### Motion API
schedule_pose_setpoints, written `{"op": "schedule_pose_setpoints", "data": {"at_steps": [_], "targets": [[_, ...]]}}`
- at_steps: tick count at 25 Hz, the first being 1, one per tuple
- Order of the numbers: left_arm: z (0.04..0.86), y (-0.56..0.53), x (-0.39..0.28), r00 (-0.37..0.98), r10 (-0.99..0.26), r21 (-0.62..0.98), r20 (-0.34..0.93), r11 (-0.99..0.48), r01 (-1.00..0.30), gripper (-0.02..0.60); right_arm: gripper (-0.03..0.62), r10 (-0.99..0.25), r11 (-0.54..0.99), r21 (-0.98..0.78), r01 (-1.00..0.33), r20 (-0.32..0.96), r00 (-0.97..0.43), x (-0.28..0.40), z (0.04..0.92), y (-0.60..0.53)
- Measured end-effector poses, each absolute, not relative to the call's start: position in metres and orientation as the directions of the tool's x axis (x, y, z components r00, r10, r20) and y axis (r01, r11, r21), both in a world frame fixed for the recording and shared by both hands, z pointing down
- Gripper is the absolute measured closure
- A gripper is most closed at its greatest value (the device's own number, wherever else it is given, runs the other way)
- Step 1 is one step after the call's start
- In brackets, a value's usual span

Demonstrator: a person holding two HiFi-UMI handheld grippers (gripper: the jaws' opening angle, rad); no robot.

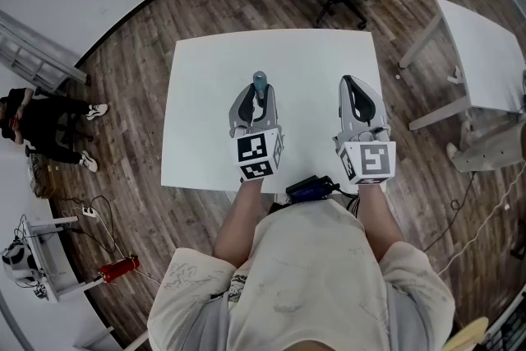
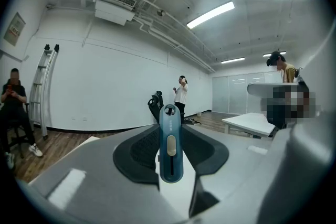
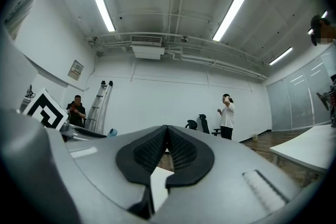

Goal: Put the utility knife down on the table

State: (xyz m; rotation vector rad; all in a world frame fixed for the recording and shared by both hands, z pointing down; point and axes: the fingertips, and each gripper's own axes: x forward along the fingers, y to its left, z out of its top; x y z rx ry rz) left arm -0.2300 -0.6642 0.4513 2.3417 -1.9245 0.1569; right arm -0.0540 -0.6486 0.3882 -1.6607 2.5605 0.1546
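My left gripper clamps the knife, its long axis along the jaws, end pointing away from me over the table; right gripper closed, empty.

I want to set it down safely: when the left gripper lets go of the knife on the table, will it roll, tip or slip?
The knife looks stiff and flat-sided, so it probably will not roll. Its slim body sticks out past the tips of the left gripper, so it might tilt when released. Its smooth shell may slide on the smooth table.
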Motion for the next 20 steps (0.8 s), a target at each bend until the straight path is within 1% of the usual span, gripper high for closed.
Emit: {"op": "schedule_pose_setpoints", "data": {"at_steps": [9, 20], "targets": [[0.486, -0.669, -0.229, 0.190, -0.944, 0.033, 0.269, -0.188, -0.982, 0.434, 0.589, -0.902, 0.409, 0.043, -0.912, -0.130, -0.411, -0.053, 0.378, -0.647], [0.527, -0.674, -0.229, 0.184, -0.911, 0.023, 0.368, -0.189, -0.982, 0.434, 0.589, -0.898, 0.420, 0.039, -0.907, -0.126, -0.421, -0.058, 0.381, -0.646]]}}
